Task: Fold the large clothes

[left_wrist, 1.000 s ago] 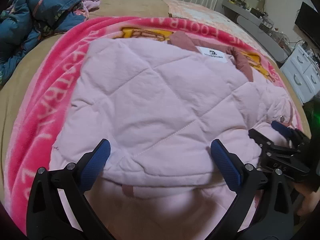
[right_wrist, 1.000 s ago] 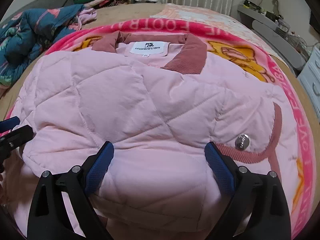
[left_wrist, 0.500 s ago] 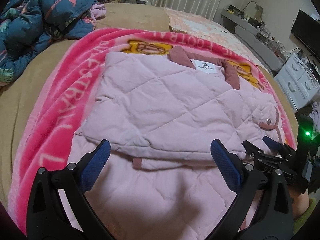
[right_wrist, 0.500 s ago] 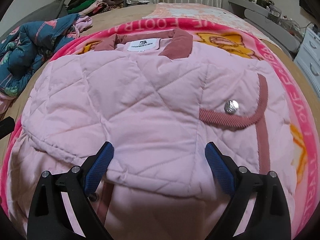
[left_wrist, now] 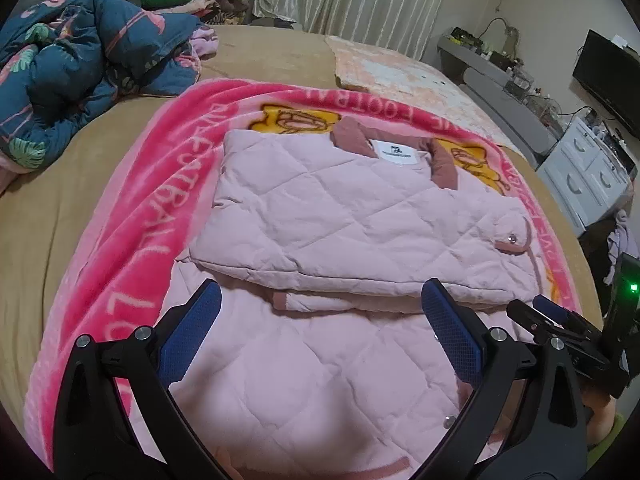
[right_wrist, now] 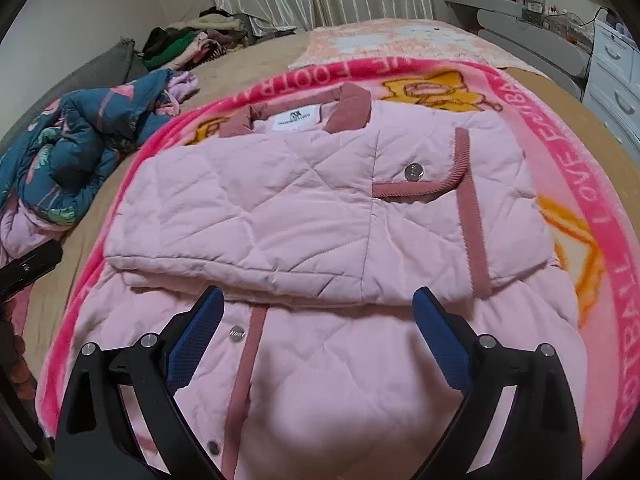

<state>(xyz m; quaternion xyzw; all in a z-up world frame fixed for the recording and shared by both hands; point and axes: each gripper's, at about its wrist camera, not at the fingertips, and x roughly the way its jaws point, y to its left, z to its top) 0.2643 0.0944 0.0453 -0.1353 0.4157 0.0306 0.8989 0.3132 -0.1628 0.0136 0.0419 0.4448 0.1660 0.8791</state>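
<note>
Two claws hang spread wide and hold nothing: the left claw (left_wrist: 320,330) and right claw (right_wrist: 318,326) hover near the pink quilted jacket (right_wrist: 320,216). It lies half folded on the pink fleece blanket (left_wrist: 132,216), so its smooth fold stays flat.

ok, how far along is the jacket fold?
Done: the jacket has its top part folded across its upper body, collar on the far side. In hand: nothing; left tool and right tool hang open. Left: the near half lies flat, probably folds up next.
</note>
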